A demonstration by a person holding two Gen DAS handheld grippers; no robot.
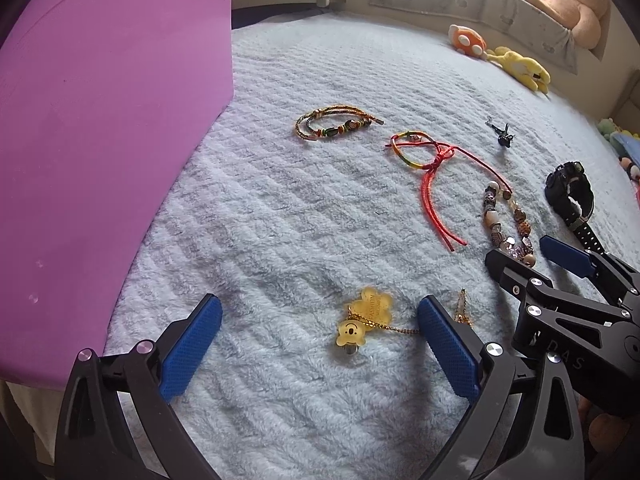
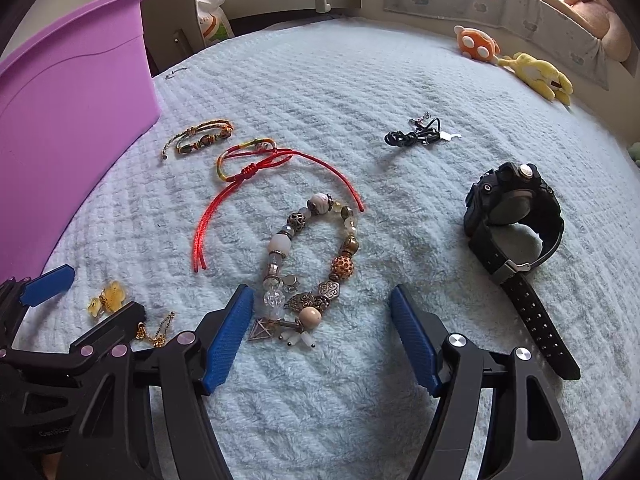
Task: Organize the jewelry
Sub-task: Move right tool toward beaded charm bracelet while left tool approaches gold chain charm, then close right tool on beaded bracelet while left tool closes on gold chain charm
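On a pale fluffy blanket (image 1: 280, 208) lies jewelry. My left gripper (image 1: 320, 320) is open, its blue pads astride a yellow bear charm on a gold chain (image 1: 362, 320), not pressing it. My right gripper (image 2: 322, 312) is open too, its pads either side of the near end of a beaded bracelet (image 2: 312, 264). Beyond lie a red cord bracelet (image 2: 256, 168), a braided beaded bracelet (image 1: 332, 125), a small black cord piece (image 2: 416, 136) and a black wristwatch (image 2: 512, 224). The right gripper (image 1: 532, 248) also shows at the right of the left wrist view.
A purple plastic bin (image 1: 100, 140) stands at the blanket's left edge. Orange (image 1: 466, 40) and yellow (image 1: 520, 68) plush toys lie at the far right, with a large tan plush (image 1: 568, 4) behind them. The left gripper (image 2: 56, 292) shows at the left of the right wrist view.
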